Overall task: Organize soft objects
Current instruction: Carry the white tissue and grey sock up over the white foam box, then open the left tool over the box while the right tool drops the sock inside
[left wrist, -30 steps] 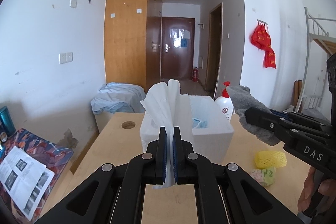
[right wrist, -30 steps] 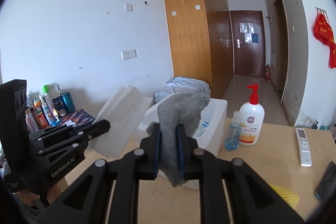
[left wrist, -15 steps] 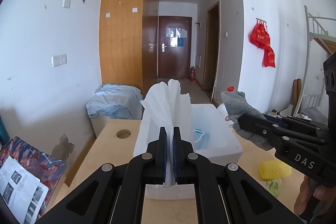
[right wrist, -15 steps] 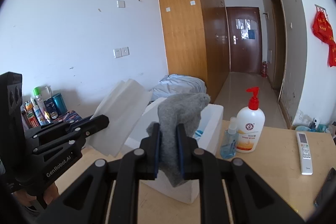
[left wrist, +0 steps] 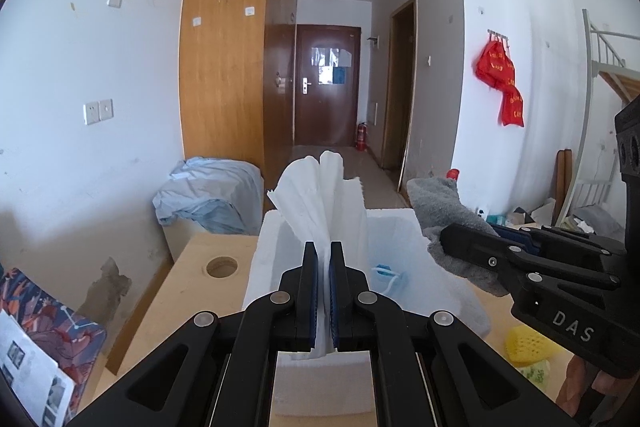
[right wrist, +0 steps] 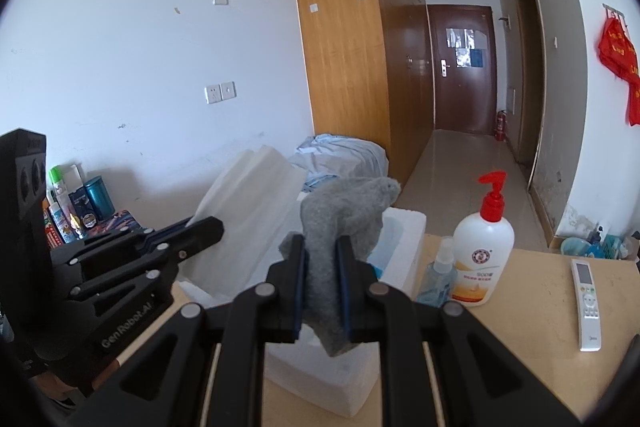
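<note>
My left gripper [left wrist: 324, 251] is shut on a white folded tissue [left wrist: 320, 195], held over the near wall of a white foam box [left wrist: 400, 227]. My right gripper [right wrist: 322, 247] is shut on a grey sock [right wrist: 344, 215], held above the same foam box [right wrist: 404, 231]. In the left wrist view the right gripper [left wrist: 444, 233] comes in from the right with the grey sock [left wrist: 440, 203] over the box's right rim. In the right wrist view the left gripper [right wrist: 216, 225] sits at the left with the white tissue [right wrist: 248, 195]. A blue item [left wrist: 386, 275] lies inside the box.
On the wooden table [right wrist: 532, 311] stand a white pump bottle with red top [right wrist: 482, 263], a small blue spray bottle [right wrist: 438, 275] and a white remote [right wrist: 586, 307]. A yellow foam net [left wrist: 528, 345] lies right of the box. A round hole [left wrist: 221, 266] is in the table's left part.
Both grippers have moved forward toward the foam box, carrying the tissue and the sock; the box looks nearer and larger. Both grips are unchanged.
</note>
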Available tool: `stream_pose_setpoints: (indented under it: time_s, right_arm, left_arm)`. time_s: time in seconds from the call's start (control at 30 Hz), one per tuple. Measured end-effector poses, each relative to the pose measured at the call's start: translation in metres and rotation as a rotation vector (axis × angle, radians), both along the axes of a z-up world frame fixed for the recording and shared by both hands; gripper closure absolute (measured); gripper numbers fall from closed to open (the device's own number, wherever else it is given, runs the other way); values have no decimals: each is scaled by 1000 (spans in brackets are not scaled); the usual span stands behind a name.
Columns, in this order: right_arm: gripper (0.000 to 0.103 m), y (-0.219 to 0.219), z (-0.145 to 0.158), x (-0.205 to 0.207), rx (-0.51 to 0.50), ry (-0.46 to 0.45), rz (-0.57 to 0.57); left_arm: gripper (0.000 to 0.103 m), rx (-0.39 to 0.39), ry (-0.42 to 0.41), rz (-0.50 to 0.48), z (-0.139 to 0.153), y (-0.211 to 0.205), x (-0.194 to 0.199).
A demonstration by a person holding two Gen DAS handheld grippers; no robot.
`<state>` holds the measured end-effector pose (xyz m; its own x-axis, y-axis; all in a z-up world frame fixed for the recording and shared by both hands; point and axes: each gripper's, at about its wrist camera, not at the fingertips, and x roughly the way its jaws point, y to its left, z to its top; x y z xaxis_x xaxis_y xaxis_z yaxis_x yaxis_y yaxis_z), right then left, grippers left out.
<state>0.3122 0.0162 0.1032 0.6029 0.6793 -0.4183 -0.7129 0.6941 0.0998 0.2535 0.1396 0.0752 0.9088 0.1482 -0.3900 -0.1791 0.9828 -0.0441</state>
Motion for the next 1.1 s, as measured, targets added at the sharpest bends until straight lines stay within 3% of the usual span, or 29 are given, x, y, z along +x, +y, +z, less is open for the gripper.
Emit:
stream_pose_setpoints:
  time_s: [0.43, 0.9, 0.97, 1.03, 1.1]
  right_arm:
    - [85, -1, -6, 14, 14, 24, -5]
    - [85, -1, -5, 14, 14, 29, -7]
    - [85, -1, -5, 14, 14, 27, -9]
    - [85, 0, -6, 15, 13, 29, -8]
    - [85, 1, -5, 15, 13, 30, -10]
  left_arm:
    - [98, 31, 51, -5, -7, -1, 39]
    - [96, 42, 77, 3, -17, 3, 48]
    - [88, 48, 80, 10, -18, 3, 48]
    - [55, 57, 87, 25, -18, 3, 48]
    - [36, 65, 66, 41, -17, 3, 44]
